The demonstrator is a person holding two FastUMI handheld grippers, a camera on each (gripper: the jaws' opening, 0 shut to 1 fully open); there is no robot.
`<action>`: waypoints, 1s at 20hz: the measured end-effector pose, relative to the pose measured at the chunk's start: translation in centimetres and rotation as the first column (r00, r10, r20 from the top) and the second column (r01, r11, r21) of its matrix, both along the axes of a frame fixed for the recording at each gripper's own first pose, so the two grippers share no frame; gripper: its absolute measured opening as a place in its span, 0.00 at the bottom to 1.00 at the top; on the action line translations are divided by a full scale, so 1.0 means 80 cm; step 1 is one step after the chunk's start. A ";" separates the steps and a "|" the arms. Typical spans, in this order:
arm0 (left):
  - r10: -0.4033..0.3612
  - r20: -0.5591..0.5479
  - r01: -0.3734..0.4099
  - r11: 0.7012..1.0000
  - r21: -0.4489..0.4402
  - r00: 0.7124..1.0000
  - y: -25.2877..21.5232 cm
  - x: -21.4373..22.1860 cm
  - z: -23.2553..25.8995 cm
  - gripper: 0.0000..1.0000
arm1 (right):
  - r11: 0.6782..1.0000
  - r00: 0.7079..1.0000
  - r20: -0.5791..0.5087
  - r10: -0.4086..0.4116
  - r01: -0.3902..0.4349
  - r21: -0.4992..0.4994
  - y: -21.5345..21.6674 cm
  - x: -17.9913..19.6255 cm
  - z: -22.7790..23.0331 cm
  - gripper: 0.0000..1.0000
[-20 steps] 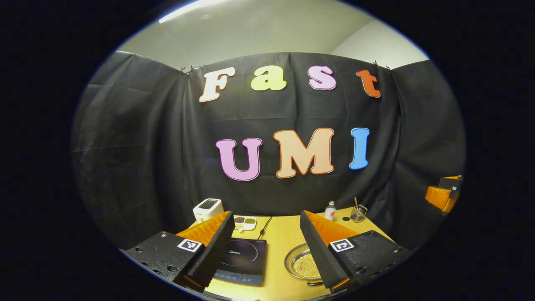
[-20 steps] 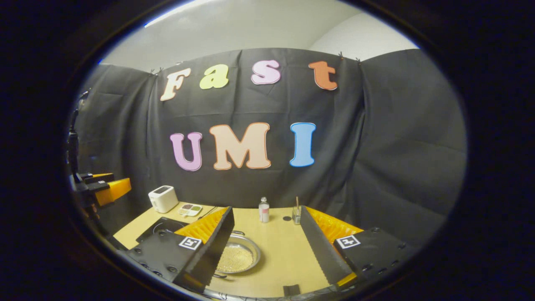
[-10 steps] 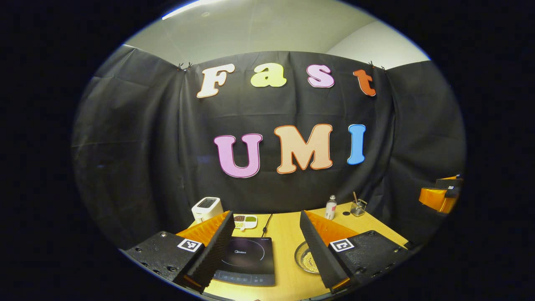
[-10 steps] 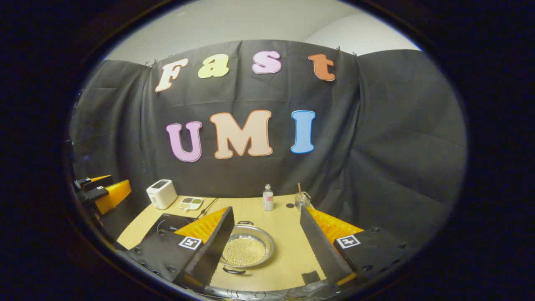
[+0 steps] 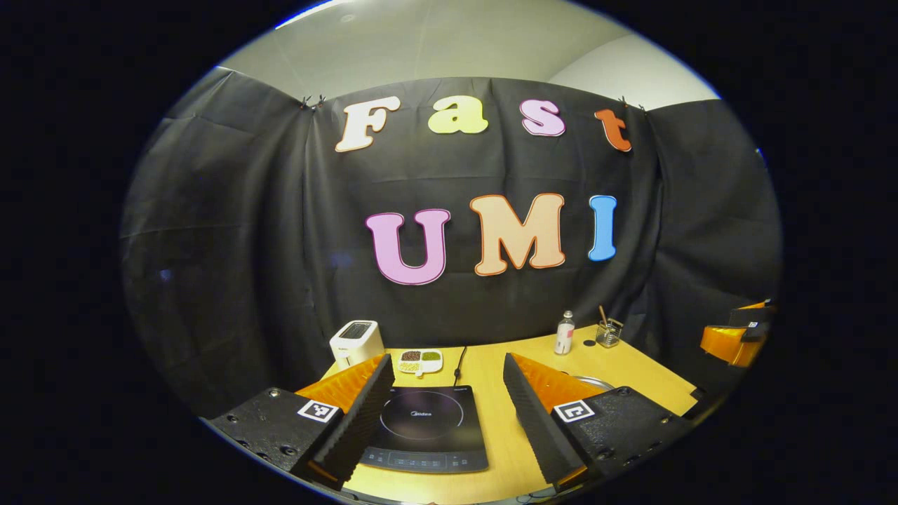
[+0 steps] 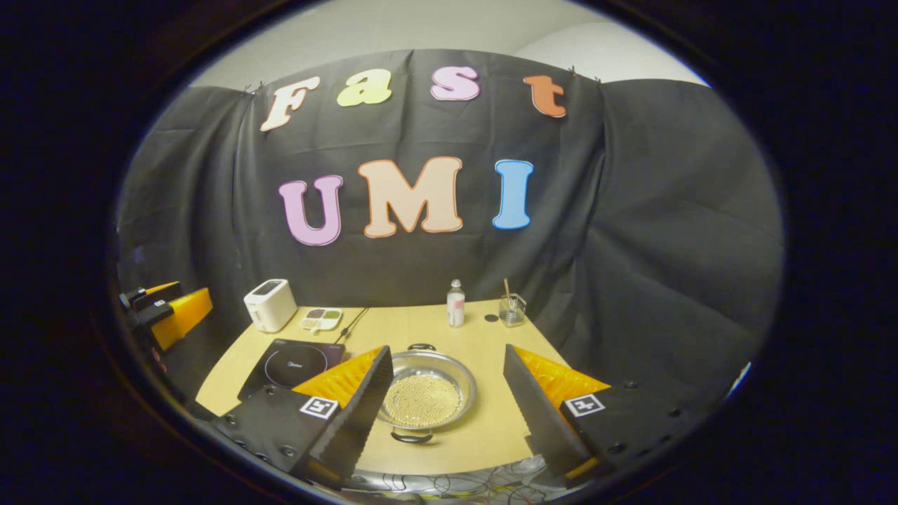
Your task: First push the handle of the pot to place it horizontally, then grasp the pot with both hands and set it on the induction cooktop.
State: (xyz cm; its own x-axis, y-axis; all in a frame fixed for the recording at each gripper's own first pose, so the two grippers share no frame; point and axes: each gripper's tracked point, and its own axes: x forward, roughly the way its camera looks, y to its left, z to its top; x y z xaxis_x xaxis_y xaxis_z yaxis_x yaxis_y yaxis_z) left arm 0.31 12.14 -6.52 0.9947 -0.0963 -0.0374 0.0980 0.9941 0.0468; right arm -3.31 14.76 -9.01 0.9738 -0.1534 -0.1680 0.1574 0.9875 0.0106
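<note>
shallow round steel pot (image 6: 425, 393) | lower centre, just ahead between right gripper (image 6: 449, 393) fingers | handles near-far | both grippers wide open, empty; left gripper (image 5: 449, 414) over black induction cooktop (image 5: 424, 428)

A light wooden table (image 6: 484, 428) stands against the black cloth wall. Near its middle sits the steel pot (image 6: 426, 393), its two small handles at 12 and 6 o'clock (pale grains cover its bottom). The black induction cooktop (image 6: 291, 361) lies at the pot's 9 o'clock, apart from it. At 11 o'clock, along the back edge, stand a white toaster (image 6: 270, 305) and a small divided dish (image 6: 321, 319). At 1 o'clock are a small bottle (image 6: 456, 304) and a glass jar (image 6: 512, 310) holding a stick.
</note>
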 end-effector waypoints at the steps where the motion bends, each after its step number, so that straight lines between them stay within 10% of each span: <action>1: -0.002 -0.003 0.002 1.000 -0.002 1.000 0.004 -0.001 -0.003 0.95 | 1.000 1.000 -0.001 -0.001 0.001 0.000 0.004 0.000 -0.003 1.00; 6: -0.017 -0.025 0.016 1.000 -0.020 1.000 0.020 -0.002 -0.029 0.92 | 1.000 0.999 -0.040 0.010 -0.010 0.017 0.026 0.002 -0.027 1.00; 12: 0.037 -0.082 -0.039 0.999 -0.032 0.996 0.058 -0.002 -0.067 0.96 | 0.998 0.981 -0.186 0.059 -0.053 0.039 0.052 0.014 -0.086 0.75; 14: 0.057 -0.091 -0.059 0.998 -0.024 0.994 0.072 -0.002 -0.076 0.96 | 0.997 0.970 -0.231 0.071 -0.066 0.030 0.057 0.018 -0.106 0.46; 20: 0.087 -0.097 -0.087 0.996 0.002 0.991 0.100 -0.018 -0.095 0.96 | 0.993 0.919 -0.380 0.106 -0.076 0.094 0.072 0.033 -0.178 0.15</action>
State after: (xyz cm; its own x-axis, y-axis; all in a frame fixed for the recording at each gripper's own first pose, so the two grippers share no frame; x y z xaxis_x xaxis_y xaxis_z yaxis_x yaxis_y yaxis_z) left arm -1.15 20.16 -14.09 0.9909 -0.0099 -0.1343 0.0153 0.9991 0.0391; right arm -0.68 20.54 -23.25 0.8412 -0.0390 -0.5393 0.0734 0.9964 0.0423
